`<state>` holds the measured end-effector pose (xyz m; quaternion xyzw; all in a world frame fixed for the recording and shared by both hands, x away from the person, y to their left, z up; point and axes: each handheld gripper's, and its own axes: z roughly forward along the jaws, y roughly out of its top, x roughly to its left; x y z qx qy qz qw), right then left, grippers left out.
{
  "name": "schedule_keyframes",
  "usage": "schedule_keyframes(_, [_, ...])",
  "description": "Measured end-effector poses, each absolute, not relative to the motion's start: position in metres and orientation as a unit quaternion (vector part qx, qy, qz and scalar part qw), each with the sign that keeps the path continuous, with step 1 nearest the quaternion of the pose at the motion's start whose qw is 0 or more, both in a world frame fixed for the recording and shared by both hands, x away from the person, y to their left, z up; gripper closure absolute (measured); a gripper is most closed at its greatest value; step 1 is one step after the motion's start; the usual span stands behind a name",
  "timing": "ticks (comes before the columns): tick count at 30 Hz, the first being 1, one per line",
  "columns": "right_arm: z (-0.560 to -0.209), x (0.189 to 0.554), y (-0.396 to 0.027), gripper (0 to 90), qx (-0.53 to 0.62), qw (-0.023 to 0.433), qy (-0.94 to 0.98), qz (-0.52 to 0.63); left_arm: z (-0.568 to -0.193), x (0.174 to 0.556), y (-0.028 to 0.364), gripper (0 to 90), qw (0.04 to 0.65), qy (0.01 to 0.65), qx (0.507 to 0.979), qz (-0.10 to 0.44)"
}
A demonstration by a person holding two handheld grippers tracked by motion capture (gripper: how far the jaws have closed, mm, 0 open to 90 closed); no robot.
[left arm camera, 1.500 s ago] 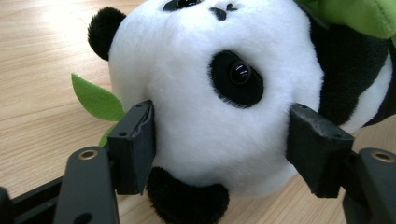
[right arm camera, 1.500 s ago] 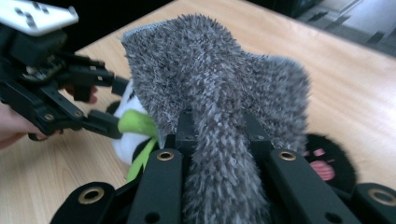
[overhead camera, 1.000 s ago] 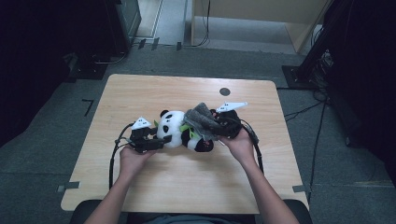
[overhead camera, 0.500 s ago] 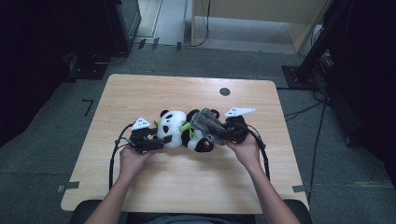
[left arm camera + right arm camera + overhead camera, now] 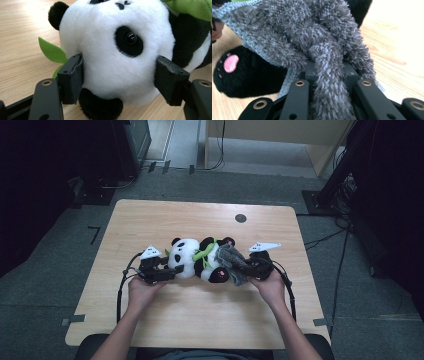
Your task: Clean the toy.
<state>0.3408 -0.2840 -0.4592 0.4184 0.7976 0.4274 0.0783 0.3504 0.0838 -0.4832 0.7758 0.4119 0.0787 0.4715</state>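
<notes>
1. High view: one plush panda (image 5: 192,260) lying mid-table (image 5: 150,220), one grey cloth (image 5: 233,262) draped over its legs.
2. Left gripper (image 5: 118,81) view: jaws pressed into the fluffy white head.
3. Right gripper (image 5: 329,75) view: jaws pinching shaggy knitted cloth.

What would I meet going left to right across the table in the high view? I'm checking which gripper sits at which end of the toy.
Left gripper → plush panda → grey fuzzy cloth → right gripper.
</notes>
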Motion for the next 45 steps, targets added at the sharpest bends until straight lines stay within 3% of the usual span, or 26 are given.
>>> schedule_keyframes(11, [-0.473,0.337,-0.302,74.2,0.447,0.063,0.794,0.407,-0.483,0.352,0.084,29.9,0.474,0.412,0.774,0.076])
schedule_keyframes(25, [-0.441,0.325,-0.303,75.1,0.424,0.090,0.785,0.443,-0.483,0.351,0.085,29.7,0.471,0.411,0.777,0.076])
schedule_keyframes(45, [-0.383,0.356,-0.239,75.2,0.353,0.102,0.795,0.482,-0.484,0.349,0.084,29.3,0.477,0.413,0.771,0.081])
